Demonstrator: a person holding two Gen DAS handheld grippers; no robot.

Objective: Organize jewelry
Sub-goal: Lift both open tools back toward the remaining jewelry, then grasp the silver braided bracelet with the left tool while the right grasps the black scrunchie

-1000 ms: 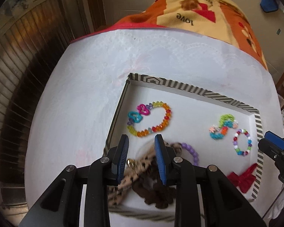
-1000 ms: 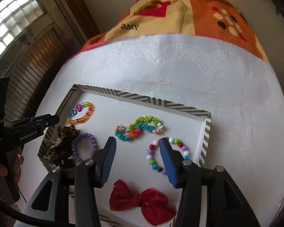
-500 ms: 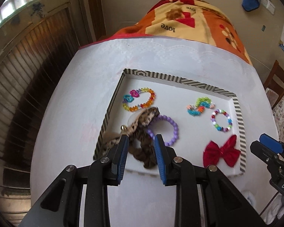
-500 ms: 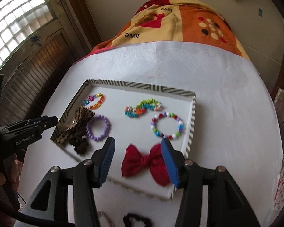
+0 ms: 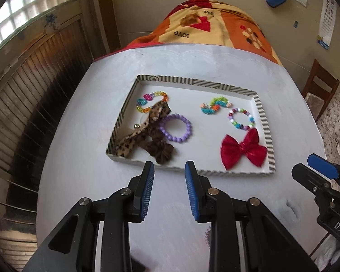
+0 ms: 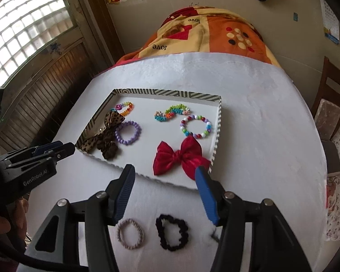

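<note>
A striped-rim tray (image 5: 263,122) (image 6: 219,122) on the white table holds a leopard-print bow (image 5: 142,131) (image 6: 106,133), a purple bead bracelet (image 5: 176,128) (image 6: 128,133), a rainbow bracelet (image 5: 150,100), a green-blue bead piece (image 5: 214,106) (image 6: 171,112), a multicolour bead bracelet (image 5: 241,119) (image 6: 196,127) and a red bow (image 5: 243,150) (image 6: 179,156). My left gripper (image 5: 169,190) is open and empty, just in front of the tray. My right gripper (image 6: 165,195) is open and empty, above a beige hair tie (image 6: 130,233) and a black scrunchie (image 6: 172,232) lying on the table.
An orange patterned blanket (image 5: 206,27) lies past the far table edge. A wooden chair (image 6: 333,104) stands to the right. Wooden shutters (image 5: 34,86) line the left side.
Both grippers have pulled back from the tray toward the table's near side. The left gripper has left the leopard bow lying in the tray. The hair tie and scrunchie have come into view.
</note>
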